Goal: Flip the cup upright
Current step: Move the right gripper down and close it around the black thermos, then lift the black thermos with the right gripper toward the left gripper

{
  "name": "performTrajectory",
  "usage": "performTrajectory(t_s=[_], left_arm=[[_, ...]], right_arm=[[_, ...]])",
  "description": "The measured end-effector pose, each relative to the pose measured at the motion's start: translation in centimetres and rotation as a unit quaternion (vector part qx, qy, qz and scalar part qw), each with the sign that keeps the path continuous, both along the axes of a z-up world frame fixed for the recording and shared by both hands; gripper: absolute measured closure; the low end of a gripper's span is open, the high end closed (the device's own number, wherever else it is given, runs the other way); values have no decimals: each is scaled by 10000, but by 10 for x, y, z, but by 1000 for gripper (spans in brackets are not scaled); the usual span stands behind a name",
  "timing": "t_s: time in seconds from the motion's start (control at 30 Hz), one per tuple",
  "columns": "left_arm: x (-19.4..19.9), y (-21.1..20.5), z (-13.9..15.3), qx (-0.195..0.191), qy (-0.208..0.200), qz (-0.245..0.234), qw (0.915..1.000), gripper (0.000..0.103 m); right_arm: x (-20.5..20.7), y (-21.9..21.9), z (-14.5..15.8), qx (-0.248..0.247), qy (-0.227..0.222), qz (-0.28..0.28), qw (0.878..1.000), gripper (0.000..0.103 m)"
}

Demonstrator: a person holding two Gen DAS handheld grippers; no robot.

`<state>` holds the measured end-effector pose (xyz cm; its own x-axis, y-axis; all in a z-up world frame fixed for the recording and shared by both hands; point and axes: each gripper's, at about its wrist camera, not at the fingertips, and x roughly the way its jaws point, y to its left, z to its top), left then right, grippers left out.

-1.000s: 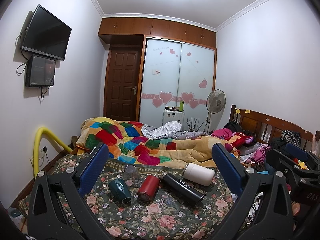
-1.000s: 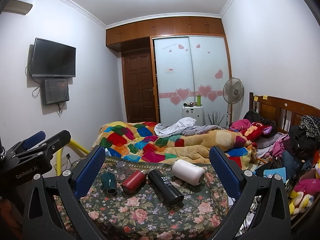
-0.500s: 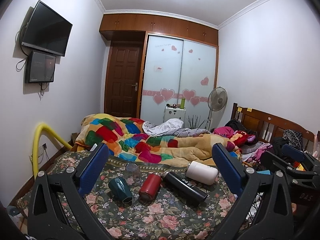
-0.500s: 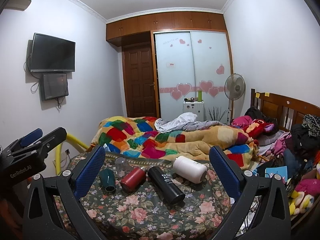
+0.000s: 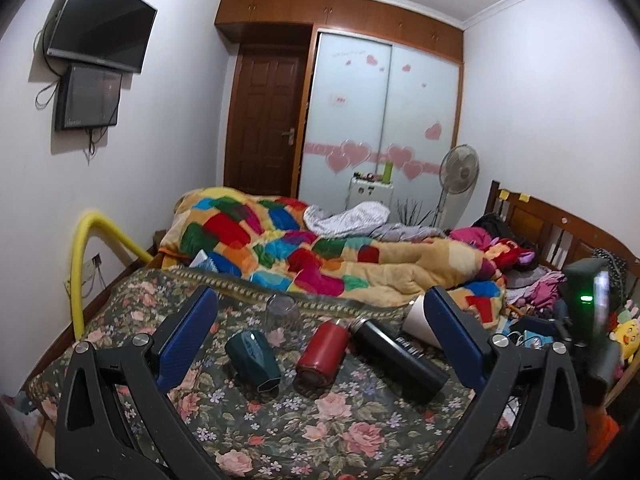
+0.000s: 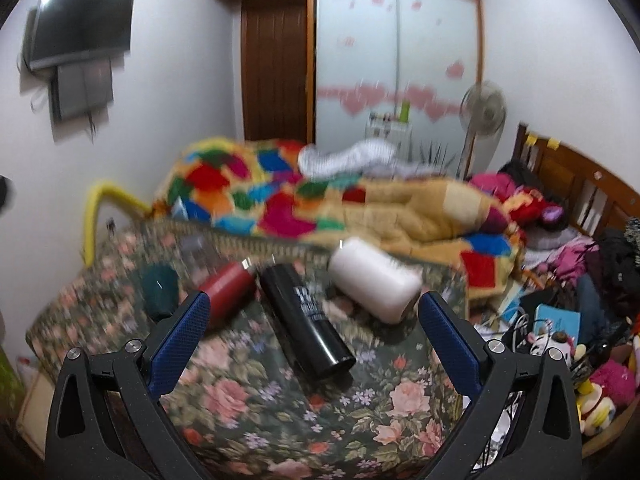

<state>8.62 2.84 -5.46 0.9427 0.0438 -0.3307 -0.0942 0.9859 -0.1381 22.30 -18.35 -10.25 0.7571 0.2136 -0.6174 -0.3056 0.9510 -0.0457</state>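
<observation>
Several cups lie on their sides on a floral bedspread (image 5: 280, 420): a dark green cup (image 5: 253, 360), a red flask (image 5: 323, 354), a black flask (image 5: 400, 360) and a white cup (image 5: 414, 316). A clear glass (image 5: 282, 320) stands rim down behind the green cup. My left gripper (image 5: 320, 344) is open and empty above the near bed. In the blurred right wrist view my right gripper (image 6: 314, 340) is open and empty, with the black flask (image 6: 308, 320) between its fingers and the white cup (image 6: 374, 280) just beyond.
A patchwork quilt (image 5: 320, 248) is heaped behind the cups. Clothes and toys (image 6: 580, 280) crowd the right side by the wooden headboard (image 5: 560, 228). A yellow tube (image 5: 86, 256) stands at the left wall. The right gripper's body (image 5: 588, 320) shows at right.
Both grippers have moved forward and down toward the cups. The right one moved more and its view is motion-blurred. The cups have not moved.
</observation>
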Motion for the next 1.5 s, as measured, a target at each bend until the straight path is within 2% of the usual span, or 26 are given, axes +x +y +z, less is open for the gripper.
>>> performTrajectory(t_s=[0.1,0.2,0.37,0.53,0.7,1.03,1.23,1.5], left_arm=[[13,9,-13,-91,153,37,9998,0],[24,13,-24,-122,276,90,9995,0],[36,16,-37,-133,454,108,9988,0],[45,14,-46,-82,552,45,9984,0],[49,11,-50,-76,631,-18,9980,0],[52,2,-55,-49,747,-83,9972,0],[47,0,-53,-13,741,-88,9972,0],[37,-4,-45,-3,644,-89,9979,0]], right_arm=[[34,7,-27,-209,634,277,9974,0],[64,14,-53,-301,1337,551,9890,3],[101,23,-85,-337,2088,746,9745,10],[126,32,-114,-588,2660,865,9583,26],[132,36,-128,-867,2864,1009,9488,35],[136,45,-135,-1299,2811,1209,9431,38],[139,41,-138,-998,3045,1203,9396,39],[121,35,-127,-900,2986,1175,9428,39]])
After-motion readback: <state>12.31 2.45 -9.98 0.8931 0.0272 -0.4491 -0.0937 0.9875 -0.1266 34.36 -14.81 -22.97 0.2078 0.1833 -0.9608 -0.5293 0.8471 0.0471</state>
